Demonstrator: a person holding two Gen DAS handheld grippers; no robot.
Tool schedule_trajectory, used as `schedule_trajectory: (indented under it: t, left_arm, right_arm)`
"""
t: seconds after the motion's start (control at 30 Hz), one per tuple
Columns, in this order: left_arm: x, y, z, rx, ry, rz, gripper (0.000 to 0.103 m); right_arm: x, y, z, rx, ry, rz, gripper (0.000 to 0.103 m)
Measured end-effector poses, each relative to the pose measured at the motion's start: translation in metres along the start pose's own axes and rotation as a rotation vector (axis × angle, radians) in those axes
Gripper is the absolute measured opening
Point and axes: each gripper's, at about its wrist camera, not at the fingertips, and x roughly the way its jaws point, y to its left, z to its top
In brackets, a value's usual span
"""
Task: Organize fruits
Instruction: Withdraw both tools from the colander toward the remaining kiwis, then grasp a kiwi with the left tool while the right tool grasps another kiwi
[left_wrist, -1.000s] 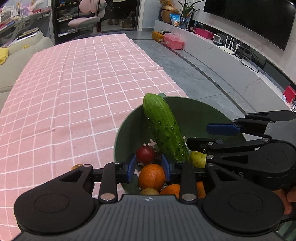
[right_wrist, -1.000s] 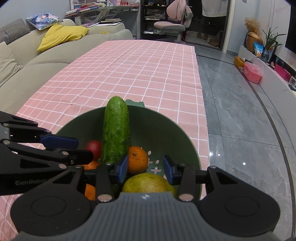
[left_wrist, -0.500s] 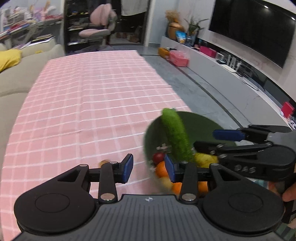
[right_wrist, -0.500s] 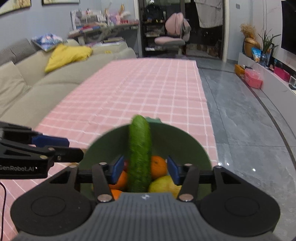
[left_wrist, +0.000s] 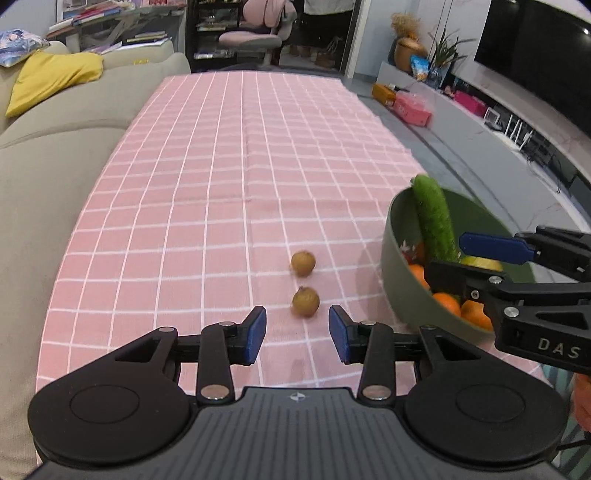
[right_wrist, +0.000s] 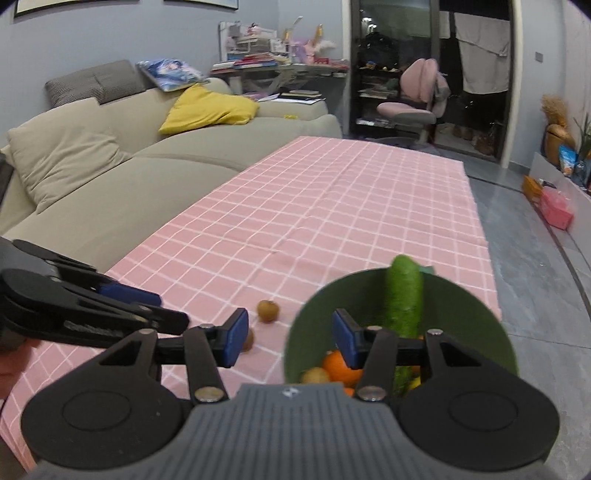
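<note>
Most fruit sits in your green bowl (left_wrist: 399, 258) beside the cucumber (left_wrist: 434, 221); two small brown fruits (left_wrist: 306, 301) lie loose on the cloth. Your left gripper (left_wrist: 297, 334) and right gripper (right_wrist: 286, 341) stand part-open, empty

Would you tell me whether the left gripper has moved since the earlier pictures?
Yes: the left gripper, jaws just opened and empty, has drawn leftward off the green bowl over the pink tablecloth.

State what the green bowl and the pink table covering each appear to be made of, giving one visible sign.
Green bowl: probably matte plastic; smooth, uniform wall with dull sheen, though glazed ceramic is possible. Pink table covering: seemingly woven cloth; it shows a crease and drapes over the edge.
</note>
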Motion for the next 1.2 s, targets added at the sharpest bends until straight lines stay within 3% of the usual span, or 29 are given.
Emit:
schedule_trajectory:
  t: [0.13, 0.37, 0.97, 1.2]
  left_arm:
    - [0.009, -0.005, -0.003, 0.028, 0.035, 0.041, 0.047]
    - [0.021, -0.001, -0.002, 0.024, 0.057, 0.035, 0.047]
    - [0.069, 0.008, 0.004, -0.052, 0.081, -0.056, 0.047]
    - [0.082, 0.01, 0.003, -0.091, 0.103, -0.062, 0.031]
  right_arm:
    - [0.008, 0.01, 0.002, -0.042, 0.014, 0.002, 0.043]
    - [0.024, 0.014, 0.008, -0.052, 0.04, -0.009, 0.043]
    - [0.058, -0.009, 0.019, -0.074, 0.093, -0.019, 0.038]
    - [0.063, -0.002, 0.022, -0.13, 0.082, 0.01, 0.038]
